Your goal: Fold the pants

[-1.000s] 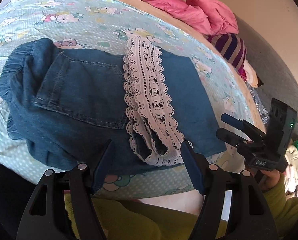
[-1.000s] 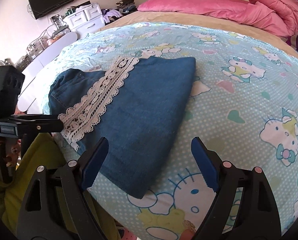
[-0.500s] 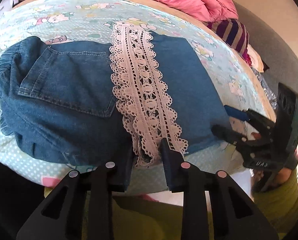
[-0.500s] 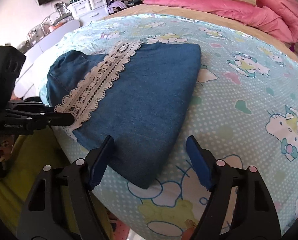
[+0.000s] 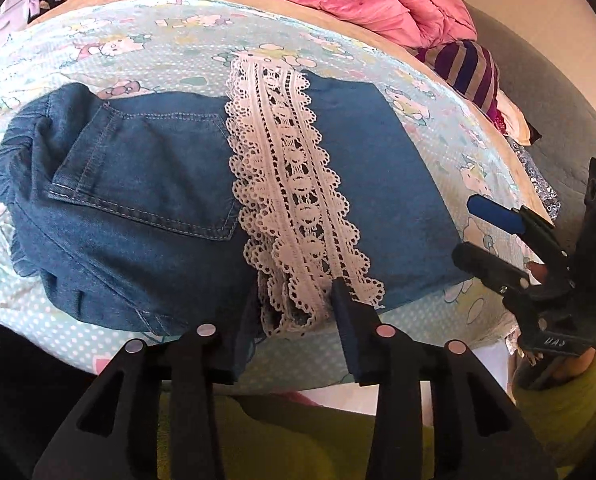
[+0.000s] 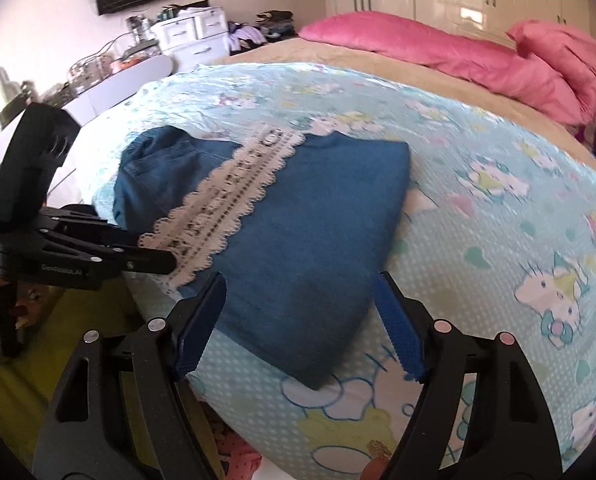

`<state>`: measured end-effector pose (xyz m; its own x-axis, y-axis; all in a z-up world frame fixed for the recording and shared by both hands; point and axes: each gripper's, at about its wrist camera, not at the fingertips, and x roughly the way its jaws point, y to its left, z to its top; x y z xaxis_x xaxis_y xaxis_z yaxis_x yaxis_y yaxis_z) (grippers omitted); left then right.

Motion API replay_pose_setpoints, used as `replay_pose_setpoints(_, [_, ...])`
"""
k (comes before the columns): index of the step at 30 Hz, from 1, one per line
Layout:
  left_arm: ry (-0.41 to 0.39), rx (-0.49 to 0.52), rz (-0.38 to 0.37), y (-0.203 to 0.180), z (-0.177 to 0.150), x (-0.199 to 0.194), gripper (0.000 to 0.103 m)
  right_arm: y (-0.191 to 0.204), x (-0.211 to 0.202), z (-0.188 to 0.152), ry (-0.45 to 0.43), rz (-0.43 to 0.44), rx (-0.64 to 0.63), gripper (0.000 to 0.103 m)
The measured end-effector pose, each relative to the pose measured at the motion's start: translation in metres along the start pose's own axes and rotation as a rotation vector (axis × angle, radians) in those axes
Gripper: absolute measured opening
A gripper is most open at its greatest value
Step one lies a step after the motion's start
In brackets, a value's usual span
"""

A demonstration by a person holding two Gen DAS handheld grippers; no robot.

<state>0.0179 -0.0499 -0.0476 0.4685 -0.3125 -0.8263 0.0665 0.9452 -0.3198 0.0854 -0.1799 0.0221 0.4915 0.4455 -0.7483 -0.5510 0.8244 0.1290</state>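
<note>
Folded blue denim pants (image 5: 146,208) with a white lace trim band (image 5: 294,200) lie on a cartoon-cat-print bedsheet (image 6: 497,240) at the bed's near edge. The left tongs (image 5: 294,312), at six o'clock, are opening, lace hem between them, pads not pressing. The right tongs (image 6: 298,312) stand open astride the denim's near corner. Lettering on the left tool is too blurred to read.

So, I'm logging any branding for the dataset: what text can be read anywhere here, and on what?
"GenRobot.AI", roughly, small and soft: on the left gripper body, right wrist view.
White marking on the right gripper body, left wrist view: upside down, unreadable.
Bedsheet: cartoon prints, no readable words.
</note>
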Motion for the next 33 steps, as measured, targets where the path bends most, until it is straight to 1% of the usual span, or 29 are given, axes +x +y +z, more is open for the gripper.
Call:
replay_pose_setpoints(2, [-0.003,-0.003,0.001,0.001,0.000,-0.002,0.039,0.006,0.007,0.000,0.021,0.008,-0.022,0.063])
replay_pose_setpoints(4, [-0.007,-0.004,0.003,0.002,0.000,-0.003,0.041,0.011,0.018,-0.003,0.067,0.008,-0.036,0.060])
replay_pose_setpoints(5, [-0.008,-0.006,0.003,0.002,0.000,-0.004,0.042,0.012,0.027,-0.007,0.105,-0.005,-0.040,0.059])
replay_pose_setpoints(6, [-0.010,-0.006,0.003,0.003,0.000,-0.005,0.043,0.012,0.032,-0.010,0.121,-0.009,-0.042,0.059])
replay_pose_setpoints(10, [-0.018,-0.004,0.007,0.002,0.001,-0.008,0.044,0.010,0.031,-0.010,0.116,0.000,-0.025,0.060])
replay_pose_setpoints(13, [-0.028,0.009,0.020,0.003,0.000,-0.014,0.048,0.002,0.025,-0.008,0.111,0.041,0.029,0.060])
replay_pose_setpoints(15, [-0.039,0.008,0.023,0.004,0.000,-0.018,0.048,-0.003,0.020,-0.006,0.095,0.055,0.063,0.060])
replay_pose_setpoints(16, [-0.045,0.009,0.028,0.003,0.001,-0.020,0.048,-0.004,0.018,-0.005,0.086,0.059,0.072,0.061])
replay_pose_setpoints(17, [-0.051,0.011,0.032,0.004,0.001,-0.022,0.051,-0.006,0.014,-0.004,0.073,0.058,0.080,0.065])
replay_pose_setpoints(18, [-0.061,0.012,0.038,0.005,0.001,-0.026,0.054,-0.006,0.011,-0.002,0.062,0.053,0.082,0.066])
replay_pose_setpoints(19, [-0.068,0.015,0.046,0.005,0.002,-0.029,0.060,-0.007,0.008,0.000,0.051,0.050,0.083,0.067])
replay_pose_setpoints(23, [-0.098,0.027,0.075,0.008,0.003,-0.042,0.062,-0.008,-0.004,0.011,0.007,0.043,0.089,0.076])
replay_pose_setpoints(26, [-0.121,0.029,0.108,0.011,0.003,-0.052,0.074,-0.007,-0.010,0.021,-0.021,0.038,0.084,0.082])
replay_pose_setpoints(28, [-0.134,0.028,0.120,0.014,0.003,-0.058,0.078,-0.006,-0.012,0.029,-0.032,0.037,0.080,0.084])
replay_pose_setpoints(29, [-0.141,0.025,0.127,0.015,0.004,-0.061,0.079,-0.005,-0.013,0.033,-0.041,0.036,0.077,0.086])
replay_pose_setpoints(33, [-0.160,0.005,0.150,0.025,0.003,-0.071,0.080,0.001,-0.013,0.051,-0.063,0.037,0.051,0.089])
